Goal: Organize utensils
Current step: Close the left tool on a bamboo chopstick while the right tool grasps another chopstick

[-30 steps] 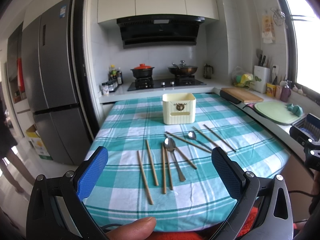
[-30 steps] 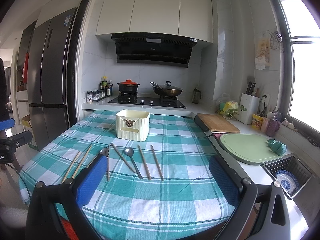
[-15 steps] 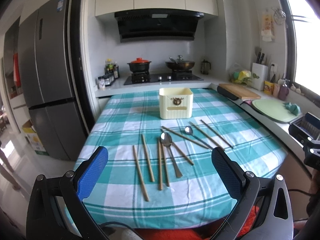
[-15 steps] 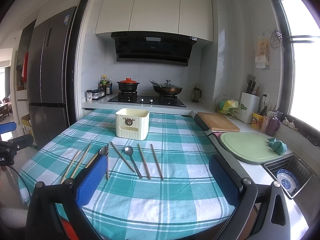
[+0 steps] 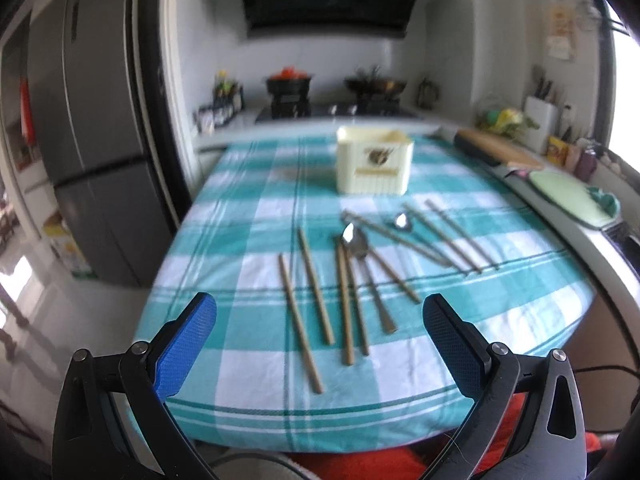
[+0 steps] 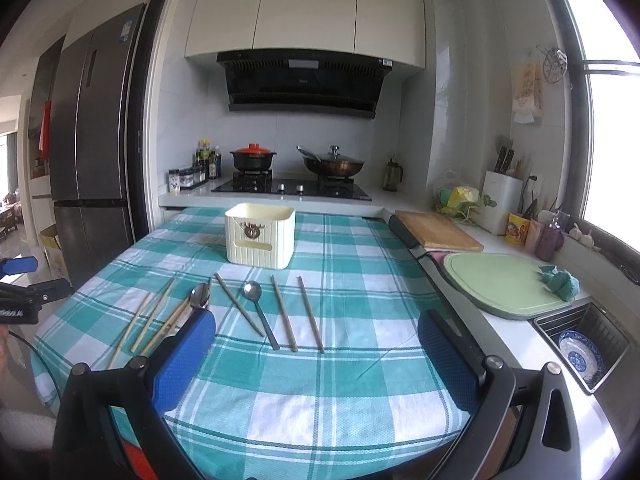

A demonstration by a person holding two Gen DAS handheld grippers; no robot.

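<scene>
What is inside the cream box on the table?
The cream box is open on top. Only a bare strip of its far inner wall shows in the right wrist view; its front wall hides the bottom, so contents cannot be told.

Checked-cloth table [image 6: 352, 360] under cream utensil box [image 6: 260, 236], scattered chopsticks [image 6: 310, 314], two spoons [image 6: 260, 312].

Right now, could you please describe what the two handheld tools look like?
Both match: the left tool and right tool each have black angular frames with silver bolts and two fingers faced with textured blue pads. A thin black cable trails at the right.
</scene>
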